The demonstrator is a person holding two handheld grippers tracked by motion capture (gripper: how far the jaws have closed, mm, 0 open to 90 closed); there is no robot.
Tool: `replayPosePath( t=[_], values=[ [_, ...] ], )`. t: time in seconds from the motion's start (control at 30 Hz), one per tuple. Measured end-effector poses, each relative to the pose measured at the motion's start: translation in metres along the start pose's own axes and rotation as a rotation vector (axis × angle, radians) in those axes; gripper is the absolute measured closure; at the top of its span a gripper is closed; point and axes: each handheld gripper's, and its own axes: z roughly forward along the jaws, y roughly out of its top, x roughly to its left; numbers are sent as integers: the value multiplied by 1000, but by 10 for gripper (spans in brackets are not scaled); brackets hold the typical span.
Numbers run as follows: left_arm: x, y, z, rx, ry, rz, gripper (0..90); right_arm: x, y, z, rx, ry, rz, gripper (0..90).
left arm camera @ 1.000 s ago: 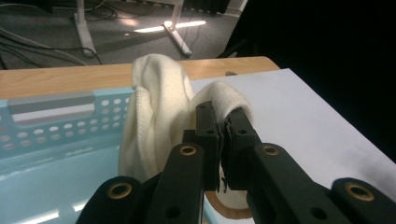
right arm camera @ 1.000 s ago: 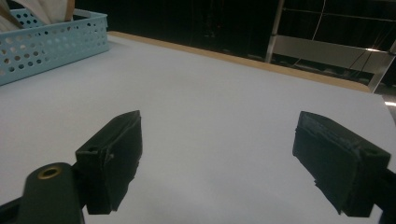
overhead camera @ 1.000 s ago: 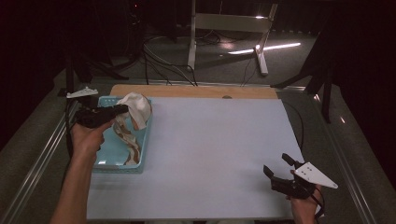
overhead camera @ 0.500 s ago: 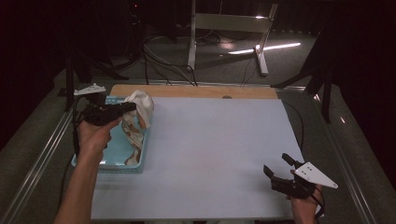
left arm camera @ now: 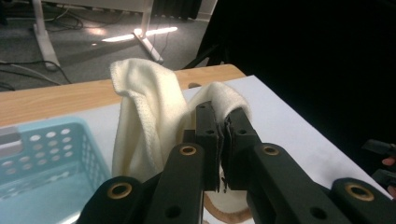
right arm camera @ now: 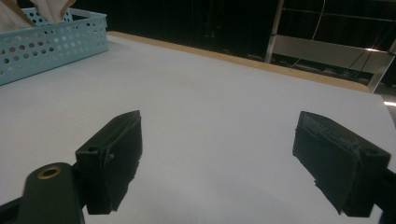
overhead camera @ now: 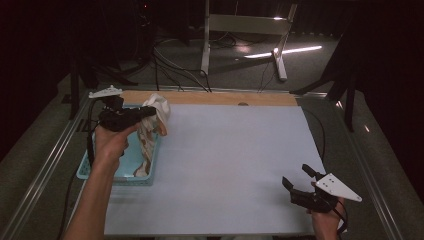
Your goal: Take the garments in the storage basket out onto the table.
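Observation:
A cream towel (overhead camera: 152,125) with a tan edge hangs out of a light blue basket (overhead camera: 90,170) at the table's left. My left gripper (overhead camera: 150,111) is shut on the towel's upper fold and holds it above the basket's far right corner. In the left gripper view the jaws are pressed together with the towel (left arm camera: 140,107) bunched between and draped behind them. Near the table's front right corner my right gripper (overhead camera: 297,178) stands open with nothing in it. From the right gripper view the right gripper (right arm camera: 219,154) looks across bare white table toward the basket (right arm camera: 51,44).
The white table surface (overhead camera: 225,160) has a wooden strip (overhead camera: 210,98) along its far edge. Metal rails run down both sides. Beyond the table, on the dark floor, stand a white stand leg (overhead camera: 280,55) and several cables.
My left gripper has lifted the towel and carried it away from me, toward the table's far edge, so more cloth is out of the basket. The right gripper has stayed put.

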Motion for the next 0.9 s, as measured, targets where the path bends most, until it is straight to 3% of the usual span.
replayPosePath(
  t=[0.3, 0.9],
  values=[
    [-13, 4, 10, -12, -26, 17, 872, 0, 0, 0, 0, 0, 0, 159],
    [-27, 10, 30, -17, -80, 28, 873, -2, -1, -1, 9, -12, 2, 159]
  ],
)
